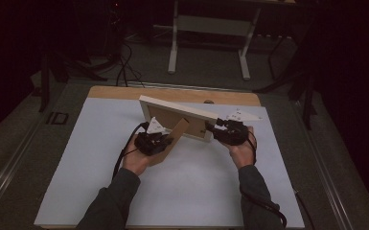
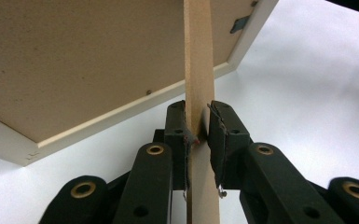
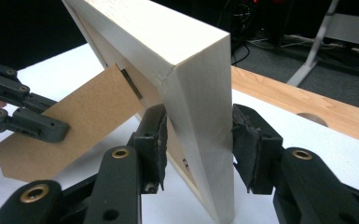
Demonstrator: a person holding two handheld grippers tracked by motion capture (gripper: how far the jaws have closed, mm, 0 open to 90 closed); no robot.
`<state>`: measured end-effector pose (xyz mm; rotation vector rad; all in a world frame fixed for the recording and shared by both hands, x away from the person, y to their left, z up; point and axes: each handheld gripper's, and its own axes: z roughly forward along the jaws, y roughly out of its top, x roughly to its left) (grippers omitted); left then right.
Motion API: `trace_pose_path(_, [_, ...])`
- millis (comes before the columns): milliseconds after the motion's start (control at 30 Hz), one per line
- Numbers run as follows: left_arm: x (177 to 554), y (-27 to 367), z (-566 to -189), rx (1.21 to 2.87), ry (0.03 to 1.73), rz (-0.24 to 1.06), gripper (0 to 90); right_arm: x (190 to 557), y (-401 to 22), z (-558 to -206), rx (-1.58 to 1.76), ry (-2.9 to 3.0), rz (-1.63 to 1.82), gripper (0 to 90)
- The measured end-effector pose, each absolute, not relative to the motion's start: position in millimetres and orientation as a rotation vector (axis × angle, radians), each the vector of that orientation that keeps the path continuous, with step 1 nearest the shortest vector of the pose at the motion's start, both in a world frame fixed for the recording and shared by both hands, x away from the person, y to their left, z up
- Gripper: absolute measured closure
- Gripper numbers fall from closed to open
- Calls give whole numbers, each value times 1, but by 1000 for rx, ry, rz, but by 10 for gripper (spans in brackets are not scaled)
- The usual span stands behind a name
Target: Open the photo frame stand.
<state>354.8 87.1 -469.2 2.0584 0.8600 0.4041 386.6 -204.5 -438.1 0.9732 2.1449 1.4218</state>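
Note:
A white-edged picture frame (image 1: 172, 106) stands tilted on the white table top (image 1: 91, 158), its brown back (image 2: 74, 60) towards me. Its brown hardboard stand leg (image 1: 176, 134) swings out from the back. My left gripper (image 1: 162, 142) is shut on that leg (image 2: 198, 70), the pads pressing both faces of the thin board at the gripper (image 2: 198, 126). My right gripper (image 1: 216, 128) is shut on the frame's right side; the white corner (image 3: 191, 74) sits between its jaws at the gripper (image 3: 198, 140). The leg (image 3: 84, 121) and the left gripper (image 3: 37, 123) appear at the left of the right gripper view.
A strip of bare wood (image 1: 172, 93) with a round hole (image 1: 209, 101) runs along the table's far edge. Beyond it stand a white desk frame (image 1: 208, 28) and cables (image 1: 124, 67) on the dark floor. White surface lies open in front of my hands.

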Motion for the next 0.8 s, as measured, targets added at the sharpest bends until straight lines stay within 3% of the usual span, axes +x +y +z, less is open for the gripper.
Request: trace_pose_path(800, [340, 89, -482, 2063, 862, 390, 805, 373, -206, -444, 905, 2201, 1459, 548])
